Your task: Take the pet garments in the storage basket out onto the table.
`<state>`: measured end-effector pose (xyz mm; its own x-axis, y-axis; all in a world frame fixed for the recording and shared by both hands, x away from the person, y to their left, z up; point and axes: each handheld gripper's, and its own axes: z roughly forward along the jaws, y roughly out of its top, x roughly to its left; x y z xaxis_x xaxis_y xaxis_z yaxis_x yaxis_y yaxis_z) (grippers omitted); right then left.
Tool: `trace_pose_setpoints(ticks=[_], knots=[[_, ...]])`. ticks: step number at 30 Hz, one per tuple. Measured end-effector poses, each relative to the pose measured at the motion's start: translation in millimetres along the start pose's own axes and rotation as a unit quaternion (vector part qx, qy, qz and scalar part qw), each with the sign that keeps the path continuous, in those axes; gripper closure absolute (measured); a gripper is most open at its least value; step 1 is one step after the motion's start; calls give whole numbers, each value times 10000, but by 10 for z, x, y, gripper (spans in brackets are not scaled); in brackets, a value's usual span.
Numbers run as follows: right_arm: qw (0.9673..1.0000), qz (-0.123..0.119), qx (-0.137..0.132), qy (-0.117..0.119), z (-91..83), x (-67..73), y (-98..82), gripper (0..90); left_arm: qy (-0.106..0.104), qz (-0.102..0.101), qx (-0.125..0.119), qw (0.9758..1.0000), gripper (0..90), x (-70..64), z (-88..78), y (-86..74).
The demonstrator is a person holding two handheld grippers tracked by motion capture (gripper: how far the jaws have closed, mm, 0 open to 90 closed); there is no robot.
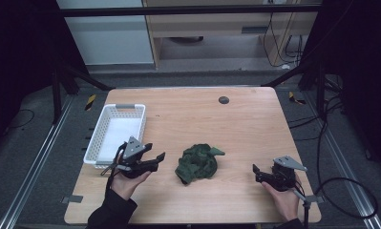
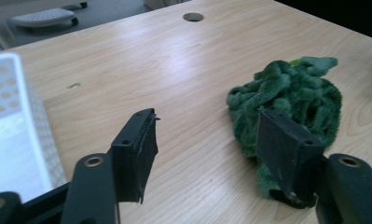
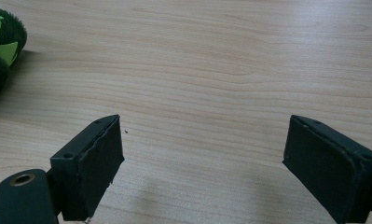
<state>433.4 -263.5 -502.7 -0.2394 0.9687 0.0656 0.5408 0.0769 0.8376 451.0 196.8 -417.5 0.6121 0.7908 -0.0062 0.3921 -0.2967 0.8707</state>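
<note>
One white basket (image 1: 115, 133), nothing in it that I can see.
Both my grippers' jaws apart: left gripper (image 1: 155, 158) beside the green plush cloth (image 1: 197, 163), right gripper (image 1: 258, 172) over bare table (image 1: 236, 124).

No readable text, labels, brands, numbers or signs anywhere on table, basket, cloth or grippers.

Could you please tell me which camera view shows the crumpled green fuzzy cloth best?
The left gripper view: the crumpled green fuzzy cloth is close, its texture clear. The high view shows it whole but small; the right gripper view catches an edge.
</note>
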Motion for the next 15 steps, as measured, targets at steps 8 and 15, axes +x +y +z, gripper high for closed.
trace_pose_setpoints(ticks=[8,15], knots=[[10000,-28,1,55,-5,8,0,118,163,-331,-24,9993,416,113,-181,-264],[10000,-38,-26,73,-24,13,0,117,180,-389,35,9991,400,154,-258,-435]])
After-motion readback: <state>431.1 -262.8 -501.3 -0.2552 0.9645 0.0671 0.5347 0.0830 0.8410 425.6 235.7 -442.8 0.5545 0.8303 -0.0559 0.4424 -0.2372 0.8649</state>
